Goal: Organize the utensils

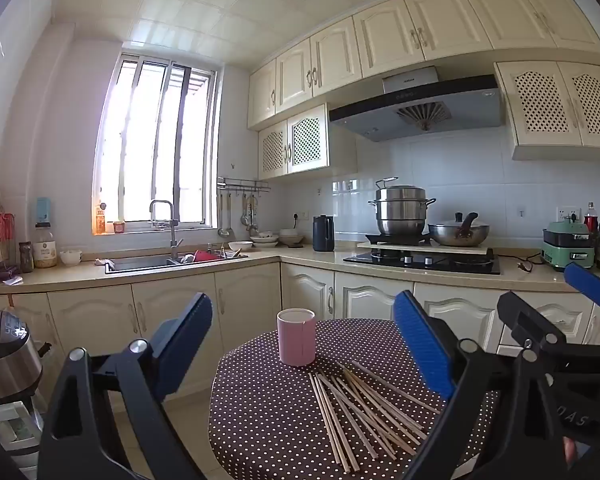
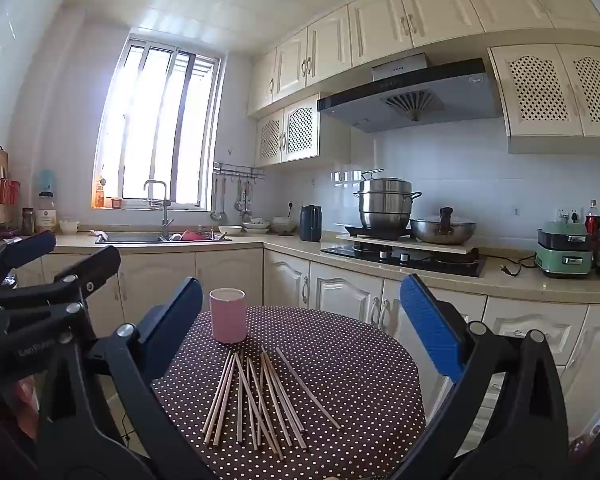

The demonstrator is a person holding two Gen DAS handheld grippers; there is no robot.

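I see both my left gripper (image 1: 304,344) and right gripper (image 2: 302,324) spread wide, holding nothing. The chopsticks (image 2: 256,396) lie scattered on the polka-dot tablecloth (image 2: 360,360), just before the upright pink cup (image 2: 228,315); nothing blocks them.

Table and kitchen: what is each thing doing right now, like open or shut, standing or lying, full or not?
Left hand-held gripper: open, holding nothing.
Right hand-held gripper: open, holding nothing.
Pink cup: upright on the table, no chopsticks inside.
Chopsticks: lying loose, crossed.
Wok: lidded, on the stove.
Cabinet doors: shut.
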